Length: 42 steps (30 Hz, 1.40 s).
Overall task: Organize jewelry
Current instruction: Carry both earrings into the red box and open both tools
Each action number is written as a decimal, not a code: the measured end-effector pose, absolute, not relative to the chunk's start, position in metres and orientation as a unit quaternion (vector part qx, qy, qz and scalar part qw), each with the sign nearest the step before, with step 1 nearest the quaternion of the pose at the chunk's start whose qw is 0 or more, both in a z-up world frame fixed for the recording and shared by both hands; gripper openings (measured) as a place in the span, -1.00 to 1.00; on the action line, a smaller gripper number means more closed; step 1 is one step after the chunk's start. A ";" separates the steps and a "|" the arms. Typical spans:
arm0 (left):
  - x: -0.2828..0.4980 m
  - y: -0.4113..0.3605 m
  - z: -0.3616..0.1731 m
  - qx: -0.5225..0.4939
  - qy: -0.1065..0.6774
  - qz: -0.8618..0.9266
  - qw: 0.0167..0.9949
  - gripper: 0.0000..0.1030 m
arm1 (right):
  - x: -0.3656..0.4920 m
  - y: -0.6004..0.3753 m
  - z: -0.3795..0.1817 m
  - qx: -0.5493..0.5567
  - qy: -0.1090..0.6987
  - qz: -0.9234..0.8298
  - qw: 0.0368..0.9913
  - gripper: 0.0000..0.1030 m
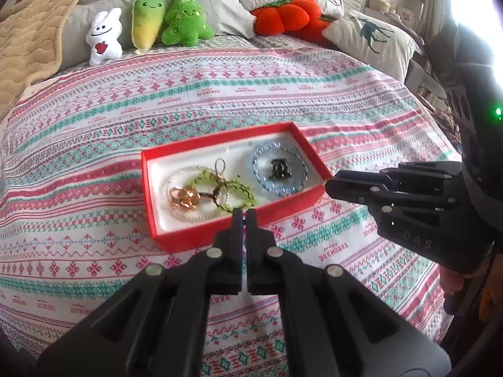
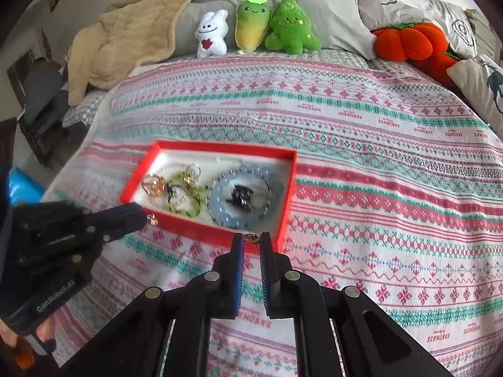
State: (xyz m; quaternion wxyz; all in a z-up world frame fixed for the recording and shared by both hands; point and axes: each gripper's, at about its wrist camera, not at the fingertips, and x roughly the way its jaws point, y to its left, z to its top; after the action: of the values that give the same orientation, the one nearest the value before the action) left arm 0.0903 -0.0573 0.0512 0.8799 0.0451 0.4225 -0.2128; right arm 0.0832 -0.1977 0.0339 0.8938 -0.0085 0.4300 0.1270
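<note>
A red jewelry box [image 1: 176, 242] [image 2: 201, 227] with a white lining lies on the patterned bedspread. It holds gold rings [image 1: 184, 199] [image 2: 154, 185], a green beaded bracelet [image 1: 232, 188] [image 2: 188, 207], a blue beaded bracelet [image 1: 261, 182] [image 2: 220, 207] and a black piece [image 1: 279, 168] [image 2: 240, 196]. My left gripper [image 1: 244, 213] [image 2: 146, 213] is at the box's near edge, shut on a small gold piece [image 2: 152, 220]. My right gripper [image 2: 251, 238] [image 1: 328, 183] is at the box's right corner, nearly shut on a small gold piece [image 2: 251, 237].
Plush toys line the back of the bed: a white bunny [image 1: 103, 37], a green radish [image 1: 147, 19], a green tree [image 1: 185, 20] and an orange pumpkin [image 1: 289, 15]. Pillows [image 1: 374, 40] and a tan blanket [image 1: 28, 40] lie behind.
</note>
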 end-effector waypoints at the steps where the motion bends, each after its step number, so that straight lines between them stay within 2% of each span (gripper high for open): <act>1: 0.092 -0.057 0.052 0.042 0.422 -0.210 0.881 -0.96 | 0.085 -0.197 0.035 -0.006 0.428 0.128 0.895 -0.81; 15: 0.113 -0.067 0.041 0.041 0.422 -0.178 0.888 -0.95 | 0.113 -0.190 0.030 0.025 0.424 0.125 0.896 -0.80; 16: 0.114 -0.067 0.041 0.042 0.423 -0.176 0.888 -0.89 | 0.115 -0.191 0.030 0.027 0.425 0.125 0.896 -0.80; 19: 0.114 -0.063 0.041 0.046 0.423 -0.167 0.889 -0.54 | 0.117 -0.192 0.028 0.032 0.430 0.123 0.894 -0.75; 21: 0.113 -0.061 0.042 0.046 0.423 -0.165 0.890 -0.50 | 0.116 -0.193 0.028 0.030 0.434 0.122 0.892 -0.66; 24: 0.109 -0.058 0.046 0.046 0.423 -0.162 0.890 -0.40 | 0.114 -0.193 0.030 0.027 0.435 0.121 0.892 -0.66; 29: 0.101 -0.046 0.053 0.036 0.426 -0.142 0.893 0.10 | 0.104 -0.193 0.036 0.023 0.433 0.123 0.893 -0.63; 32: 0.095 -0.037 0.054 0.035 0.438 -0.124 0.890 0.25 | 0.098 -0.192 0.038 0.017 0.437 0.123 0.891 -0.56; 33: 0.093 -0.036 0.053 0.035 0.442 -0.119 0.888 0.28 | 0.095 -0.192 0.037 0.014 0.439 0.123 0.890 -0.48; 34: 0.091 -0.033 0.052 0.035 0.449 -0.113 0.886 0.35 | 0.093 -0.192 0.037 0.012 0.440 0.123 0.889 -0.31; 35: 0.088 -0.030 0.051 0.034 0.454 -0.108 0.884 0.43 | 0.090 -0.192 0.037 0.009 0.441 0.122 0.889 -0.13; 36: 0.087 -0.028 0.050 0.033 0.460 -0.103 0.881 0.47 | 0.086 -0.192 0.038 0.008 0.440 0.121 0.890 0.24; 37: 0.083 -0.024 0.048 0.027 0.467 -0.096 0.879 0.54 | 0.082 -0.193 0.038 0.009 0.436 0.119 0.892 0.34; 42: 0.065 -0.021 0.038 0.029 0.498 -0.078 0.863 0.81 | 0.068 -0.196 0.037 0.007 0.453 0.101 0.886 0.41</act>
State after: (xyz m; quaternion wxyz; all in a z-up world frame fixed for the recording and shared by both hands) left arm 0.0654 -0.0210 0.0385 0.8629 0.0295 0.4984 -0.0785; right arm 0.0678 -0.1955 0.0365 0.8859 0.0074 0.4527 0.1009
